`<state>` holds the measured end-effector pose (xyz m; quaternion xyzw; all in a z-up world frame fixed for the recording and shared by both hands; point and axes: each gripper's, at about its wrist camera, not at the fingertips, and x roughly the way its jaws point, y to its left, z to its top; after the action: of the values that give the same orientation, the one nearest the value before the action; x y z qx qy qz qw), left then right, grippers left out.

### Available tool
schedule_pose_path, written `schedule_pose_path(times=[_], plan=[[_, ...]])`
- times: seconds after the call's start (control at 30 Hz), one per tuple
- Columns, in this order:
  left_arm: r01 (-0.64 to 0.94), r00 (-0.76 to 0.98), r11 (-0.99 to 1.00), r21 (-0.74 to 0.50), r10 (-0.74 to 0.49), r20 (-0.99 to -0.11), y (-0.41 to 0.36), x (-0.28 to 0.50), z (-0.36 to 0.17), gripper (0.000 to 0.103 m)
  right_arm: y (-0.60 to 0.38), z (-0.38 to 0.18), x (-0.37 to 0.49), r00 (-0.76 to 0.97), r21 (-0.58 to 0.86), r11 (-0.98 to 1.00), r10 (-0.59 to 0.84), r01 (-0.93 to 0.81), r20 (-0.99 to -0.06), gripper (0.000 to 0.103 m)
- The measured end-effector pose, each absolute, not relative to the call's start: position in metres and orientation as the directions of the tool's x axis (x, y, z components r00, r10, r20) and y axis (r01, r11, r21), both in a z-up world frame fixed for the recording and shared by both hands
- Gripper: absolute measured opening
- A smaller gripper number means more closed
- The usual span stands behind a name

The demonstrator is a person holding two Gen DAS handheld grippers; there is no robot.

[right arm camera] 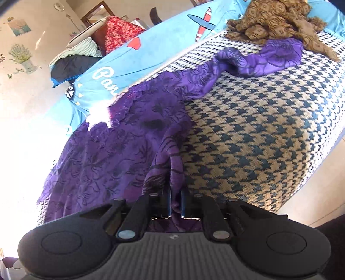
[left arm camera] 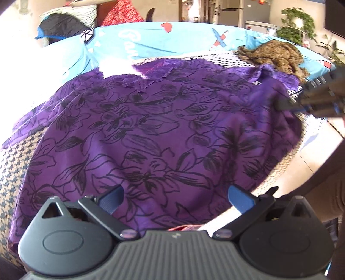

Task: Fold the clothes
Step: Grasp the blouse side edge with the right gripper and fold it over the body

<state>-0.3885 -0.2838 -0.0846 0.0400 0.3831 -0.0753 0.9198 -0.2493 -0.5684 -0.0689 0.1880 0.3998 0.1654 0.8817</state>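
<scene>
Garment: we have the purple flowered top (left arm camera: 138,129) spread across the houndstooth cover (right arm camera: 258,133), its body lying fairly flat, one sleeve trailing to the far right toward the brown cloth (right arm camera: 278,19).
Right gripper (right arm camera: 175,200): our fingers are pinched narrow on a bunched fold of the top's right edge; the cloth rises in a ridge between them.
Left gripper (left arm camera: 175,199): our fingers stand wide, holding nothing, poised over the near hem of the top.
Step in hand: we judge that the right side of the top is being drawn for a fold; whether it is going inward over the body or being pulled out to flatten, we cannot tell.
Next move calls for: keeping the pinched edge taut and even, and a steadying hold near the hem so the body does not slide with it.
Around: a blue printed sheet (left arm camera: 172,41) lies beyond the cover, with pillows and a red patterned cloth (right arm camera: 120,32) at the far left.
In the way: the brown cloth sits touching the trailing sleeve; bright glare hides the far-left collar area.
</scene>
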Motion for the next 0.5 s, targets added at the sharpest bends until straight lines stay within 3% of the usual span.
schedule_pose_path(times=[0.2, 0.5], plan=[[0.269, 0.685, 0.963, 0.009, -0.184, -0.704, -0.305, -0.395, -0.081, 0.103, -0.542, -0.032, -0.214, 0.533, 0.551, 0.786, 0.604, -0.279, -0.592, 0.01], [0.204, 0.708, 0.977, 0.058, -0.106, -0.698, -0.314, -0.357, -0.08, 0.103, -0.468, -0.025, -0.137, 0.401, 0.661, 0.654, 0.753, -0.369, -0.521, 0.011]])
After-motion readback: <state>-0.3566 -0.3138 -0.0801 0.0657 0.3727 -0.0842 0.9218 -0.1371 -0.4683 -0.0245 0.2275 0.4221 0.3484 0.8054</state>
